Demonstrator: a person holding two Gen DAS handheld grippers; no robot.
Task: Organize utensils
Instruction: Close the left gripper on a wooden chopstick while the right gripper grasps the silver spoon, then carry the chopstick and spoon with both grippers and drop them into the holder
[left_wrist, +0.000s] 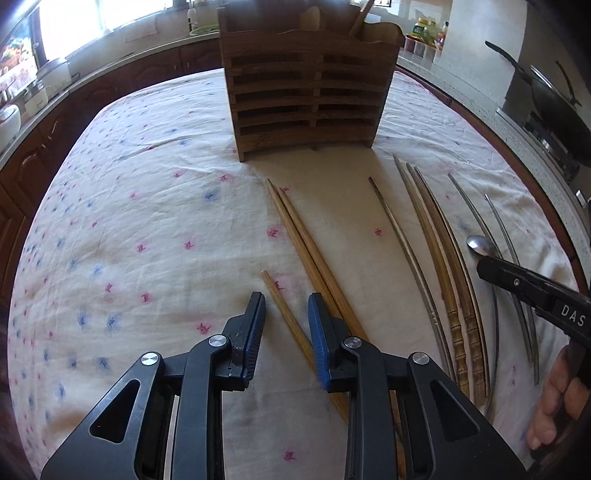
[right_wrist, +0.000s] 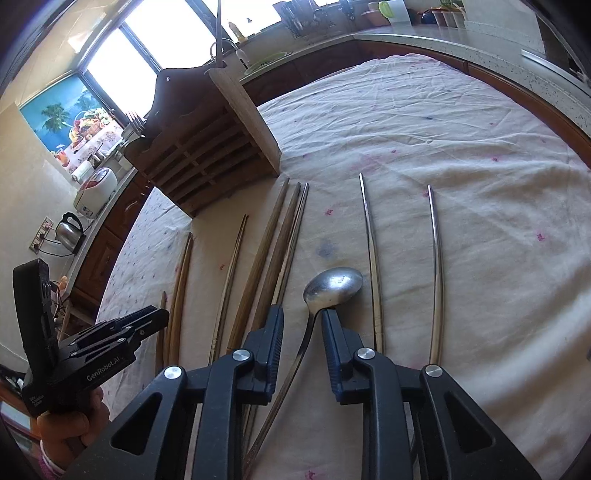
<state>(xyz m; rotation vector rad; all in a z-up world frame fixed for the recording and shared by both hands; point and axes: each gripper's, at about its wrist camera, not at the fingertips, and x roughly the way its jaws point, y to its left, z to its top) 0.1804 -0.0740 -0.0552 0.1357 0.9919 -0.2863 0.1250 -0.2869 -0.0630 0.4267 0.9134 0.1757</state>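
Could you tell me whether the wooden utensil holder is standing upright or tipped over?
Upright: the wooden utensil holder stands on the tablecloth, handles poking from its top.

Left hand-held gripper jaws straddling short chopstick on tablecloth

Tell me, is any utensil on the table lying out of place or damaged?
Nothing looks damaged. One odd thing: a single wooden chopstick lies apart from the wooden pair, further back and unpaired, on the cloth.
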